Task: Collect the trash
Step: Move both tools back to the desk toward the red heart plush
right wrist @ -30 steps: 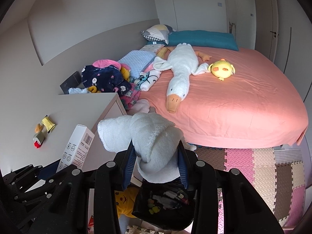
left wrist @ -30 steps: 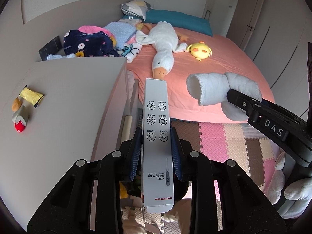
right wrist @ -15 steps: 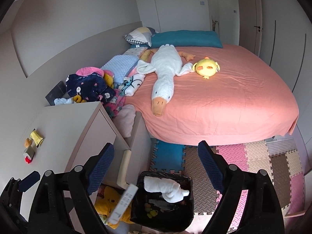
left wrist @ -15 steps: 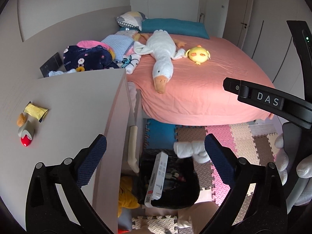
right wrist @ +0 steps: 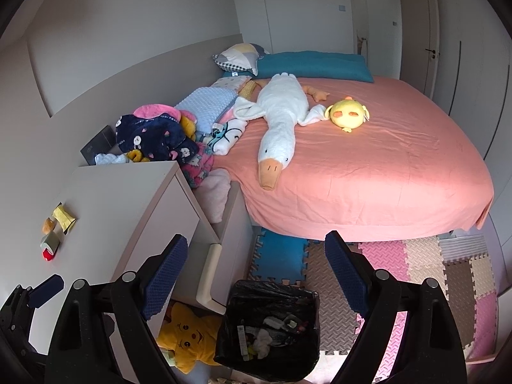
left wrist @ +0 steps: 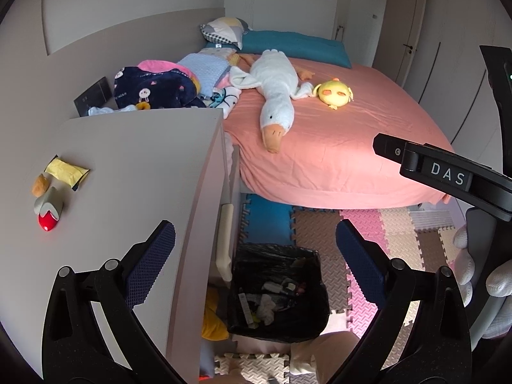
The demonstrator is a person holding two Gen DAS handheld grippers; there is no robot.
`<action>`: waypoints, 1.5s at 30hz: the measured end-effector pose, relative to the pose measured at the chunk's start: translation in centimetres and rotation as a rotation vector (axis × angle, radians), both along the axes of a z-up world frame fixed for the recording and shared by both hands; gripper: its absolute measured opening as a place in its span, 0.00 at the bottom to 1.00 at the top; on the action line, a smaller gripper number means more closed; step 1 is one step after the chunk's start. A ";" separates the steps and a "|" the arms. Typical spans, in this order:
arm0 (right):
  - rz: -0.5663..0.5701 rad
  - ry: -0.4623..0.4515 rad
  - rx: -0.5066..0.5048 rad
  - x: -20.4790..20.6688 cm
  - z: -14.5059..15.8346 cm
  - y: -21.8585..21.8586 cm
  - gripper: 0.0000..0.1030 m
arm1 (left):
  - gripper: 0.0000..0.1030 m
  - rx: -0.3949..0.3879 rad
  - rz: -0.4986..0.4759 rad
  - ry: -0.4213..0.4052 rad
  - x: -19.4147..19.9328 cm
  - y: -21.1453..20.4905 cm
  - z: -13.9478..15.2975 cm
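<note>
A black-lined trash bin (left wrist: 276,251) (right wrist: 272,289) stands on the floor below both grippers. Inside it lie a long white box (left wrist: 244,307) (right wrist: 241,339) and a white cloth (left wrist: 265,308) (right wrist: 262,339) among other scraps. My left gripper (left wrist: 256,236) is open with nothing between its blue pads. My right gripper (right wrist: 256,244) is also open and holds nothing. On the nightstand top (left wrist: 134,172) at the left lie a yellow wrapper (left wrist: 65,169) (right wrist: 65,218), an orange bit (left wrist: 40,185) and a grey-and-red item (left wrist: 48,212) (right wrist: 48,249).
A pink-sheeted bed (right wrist: 368,172) carries a white goose plush (right wrist: 281,118), a yellow plush (right wrist: 348,113) and a heap of clothes (right wrist: 153,137). Foam mats (right wrist: 416,265) cover the floor. A yellow star plush (right wrist: 185,336) lies beside the bin under an open drawer (right wrist: 204,275). A gloved hand (left wrist: 480,275) is at the right.
Both grippers went from shut to wide open. The white box left the left gripper and the white cloth left the right one; both now lie in the bin.
</note>
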State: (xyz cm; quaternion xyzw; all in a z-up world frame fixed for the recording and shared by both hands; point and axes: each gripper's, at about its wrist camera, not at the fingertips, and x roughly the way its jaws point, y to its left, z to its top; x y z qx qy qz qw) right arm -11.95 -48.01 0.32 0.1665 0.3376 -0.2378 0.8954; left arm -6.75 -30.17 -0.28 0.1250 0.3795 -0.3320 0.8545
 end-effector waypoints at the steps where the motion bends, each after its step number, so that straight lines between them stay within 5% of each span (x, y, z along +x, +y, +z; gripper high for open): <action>1: 0.006 -0.001 -0.001 0.2 0.0 0.3 0.85 | 0.94 -0.001 0.004 0.001 0.1 0.2 0.0; 45: 0.299 0.024 0.001 11.8 -2.4 15.2 0.85 | 0.94 -0.032 0.368 0.017 10.1 18.5 -2.0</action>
